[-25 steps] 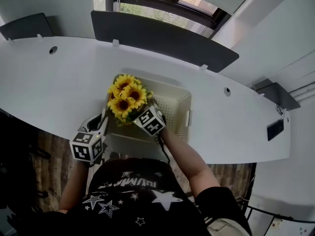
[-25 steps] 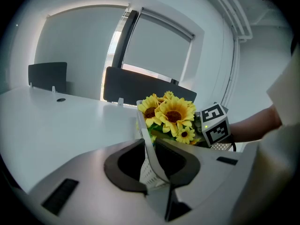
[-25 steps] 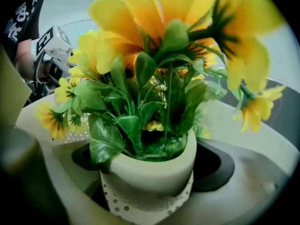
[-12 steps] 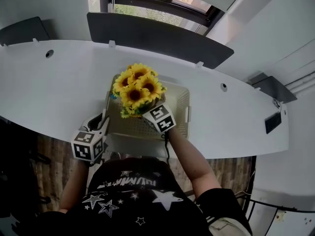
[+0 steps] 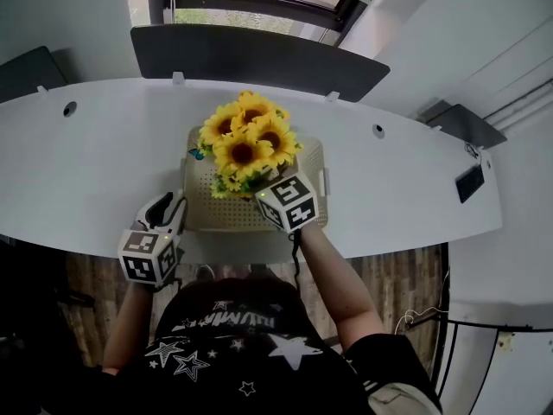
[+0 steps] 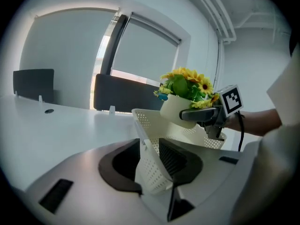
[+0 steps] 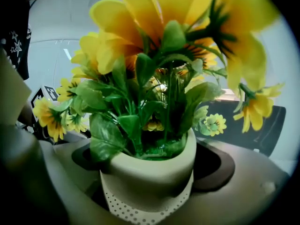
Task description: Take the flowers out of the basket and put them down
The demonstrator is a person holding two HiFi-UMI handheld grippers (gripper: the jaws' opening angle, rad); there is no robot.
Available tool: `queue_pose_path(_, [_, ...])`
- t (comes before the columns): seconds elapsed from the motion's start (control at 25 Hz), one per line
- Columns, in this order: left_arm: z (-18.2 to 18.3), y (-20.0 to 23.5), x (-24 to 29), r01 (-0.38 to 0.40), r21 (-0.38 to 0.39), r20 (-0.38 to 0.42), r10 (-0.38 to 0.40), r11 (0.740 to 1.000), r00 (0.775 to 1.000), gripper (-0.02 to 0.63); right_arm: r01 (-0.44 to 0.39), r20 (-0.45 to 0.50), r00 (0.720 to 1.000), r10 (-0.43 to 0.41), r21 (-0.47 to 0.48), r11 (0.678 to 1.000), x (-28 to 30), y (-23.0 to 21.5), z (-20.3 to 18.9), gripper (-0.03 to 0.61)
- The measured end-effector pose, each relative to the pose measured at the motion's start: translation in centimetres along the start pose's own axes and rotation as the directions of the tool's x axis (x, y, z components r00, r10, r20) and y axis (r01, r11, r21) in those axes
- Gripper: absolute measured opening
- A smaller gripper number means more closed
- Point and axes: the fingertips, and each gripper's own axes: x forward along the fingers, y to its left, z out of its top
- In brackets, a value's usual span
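Lift-out step in hand: our right gripper is clenched on the pot of the flowers, held above the basket, whose near left corner stands btw. the just-opened, released jaws of our left gripper; next we should carry it to bare table, upright.

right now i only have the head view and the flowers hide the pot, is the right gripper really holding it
Observer: Yes. In its own view the right gripper's fingers clamp the pot from both sides.
Operator: lifted out yet
Observer: The left gripper view shows its base off the basket floor, near rim height.
Operator: and my other hand
Observer: The left gripper's fingers have just been opening; the basket wall stands between them, unclamped.
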Motion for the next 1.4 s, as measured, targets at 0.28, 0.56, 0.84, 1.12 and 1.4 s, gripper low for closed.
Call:
queue_pose_path(0.28, [4.3,-0.5,-1.4,0.063,0.127,0.107,-0.077,0.990,0.991,0.114,0.128,0.025,0.991,-0.130,0.059,0.990,-3.5,-0.5,-0.2,0.541])
queue_pose_path(0.56, [5.8,-0.9,0.4,0.149,0.132,0.160,-0.169,0.980,0.973,0.066,0.213,0.056,0.974,-0.220,0.102,0.972,-5.1,-1.5,-0.8,0.541])
queue_pose_path(0.84, [6.3,-8.9,2.0,0.147,0.145,0.165,-0.170,0.978,0.971,0.018,0.228,0.088,0.967,-0.239,0.122,0.966,-12.3,-5.5,-1.8,0.541])
queue_pose_path(1.12, [6.3,-14.9,3.9,0.115,0.159,0.190,-0.145,0.981,0.971,0.017,0.225,0.102,0.966,-0.238,0.127,0.966,-17.6,-9.2,-3.8,0.541])
queue_pose_path(1.4, [6.0,-21.8,7.0,0.099,0.164,0.168,-0.126,0.981,0.978,0.017,0.217,0.102,0.967,-0.232,0.143,0.966,-22.5,-13.4,-6.5,0.541])
